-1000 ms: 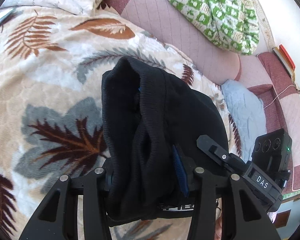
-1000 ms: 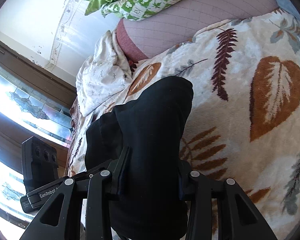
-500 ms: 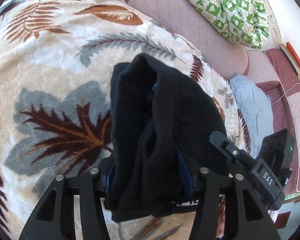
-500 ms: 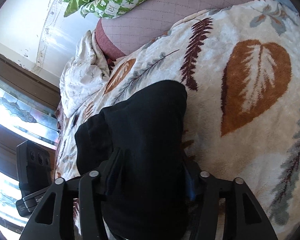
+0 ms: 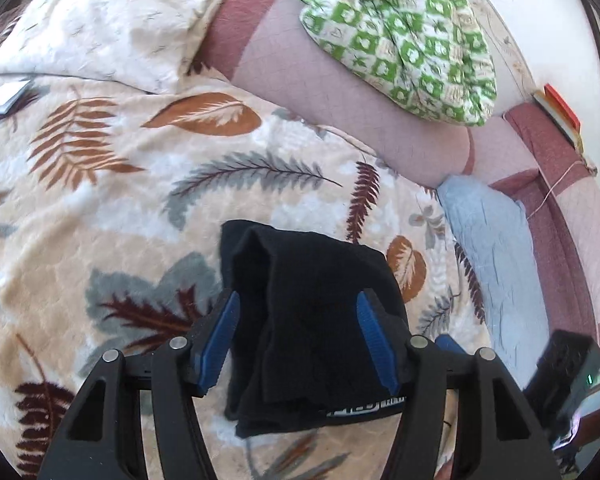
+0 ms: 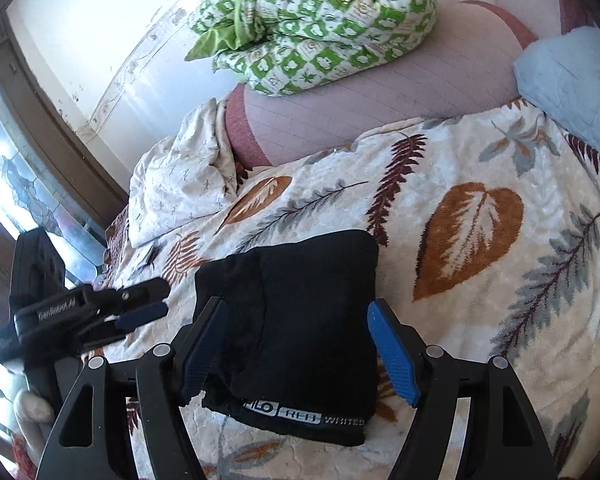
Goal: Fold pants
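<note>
pants [image 6: 296, 320] folded, low centre, on bed [image 6: 480, 248] | left gripper [image 5: 296, 336], right gripper [image 6: 300, 344]: fingers spread wide, straddling bundle, gripping nothing

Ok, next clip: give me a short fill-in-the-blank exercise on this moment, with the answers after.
1. The folded pants are ____ in colour.
2. Both the left tongs and the right tongs stand ____, with the pants lying loose between the blue pads.
3. The pants lie on a blanket printed with ____.
4. The quilt piled on the pink bolster is checked white and ____.

Answers: black; open; leaves; green
</note>
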### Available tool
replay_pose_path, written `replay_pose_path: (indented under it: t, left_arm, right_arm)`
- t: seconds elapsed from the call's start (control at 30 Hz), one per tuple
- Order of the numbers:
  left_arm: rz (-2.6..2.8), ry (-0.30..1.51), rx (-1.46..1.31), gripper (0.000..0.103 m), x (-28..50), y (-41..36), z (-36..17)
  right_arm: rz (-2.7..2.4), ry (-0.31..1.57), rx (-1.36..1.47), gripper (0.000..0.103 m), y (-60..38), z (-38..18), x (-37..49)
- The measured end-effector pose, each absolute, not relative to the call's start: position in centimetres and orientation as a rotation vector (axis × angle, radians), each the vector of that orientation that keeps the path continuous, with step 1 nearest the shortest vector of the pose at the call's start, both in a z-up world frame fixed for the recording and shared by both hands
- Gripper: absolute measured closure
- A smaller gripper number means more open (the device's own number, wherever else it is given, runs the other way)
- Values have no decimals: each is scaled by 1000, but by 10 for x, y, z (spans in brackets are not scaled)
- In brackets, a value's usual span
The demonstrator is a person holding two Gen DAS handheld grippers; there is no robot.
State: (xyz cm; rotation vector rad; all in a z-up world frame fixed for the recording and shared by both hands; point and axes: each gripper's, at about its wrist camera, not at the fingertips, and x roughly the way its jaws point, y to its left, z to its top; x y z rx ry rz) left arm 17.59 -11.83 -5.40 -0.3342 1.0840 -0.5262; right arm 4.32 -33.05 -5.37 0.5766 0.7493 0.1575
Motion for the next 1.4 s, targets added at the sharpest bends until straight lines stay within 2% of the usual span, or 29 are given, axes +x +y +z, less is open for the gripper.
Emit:
replay_pose_path:
  t: [0.27,0.4,0.5,0.73,0.9,1.17,1.33,1.4]
  left_arm:
    - [-416,1223,-347,43,209,-130,-108]
    - [-423,1227,-364,30,210,-124,-121]
    - [-434,1241,-395,29,210,-117,-124]
    - [-406,1185,-334,29,187,-93,-90]
    - [-344,1109,-232,29,143,-71,-65]
    - [-164,850,18,28,45,-66,-18]
    - [-108,745,60,13,2,-66,1]
    - [-98,723,60,12,-10,-66,5]
  right_arm:
    - [163,812,458,25,-294,-80,36]
    - [156,820,418,23,-292,-87,37]
    - [147,841,380,20,-288,-90,42]
    - [151,798,418,18,-290,-71,30]
    - [137,762,463,18,-290,-59,-5]
    - [92,828,509,18,-279,-70,-58]
    - [33,859,521,18,-274,-77,-77]
    - [17,858,525,18,-273,-77,-83]
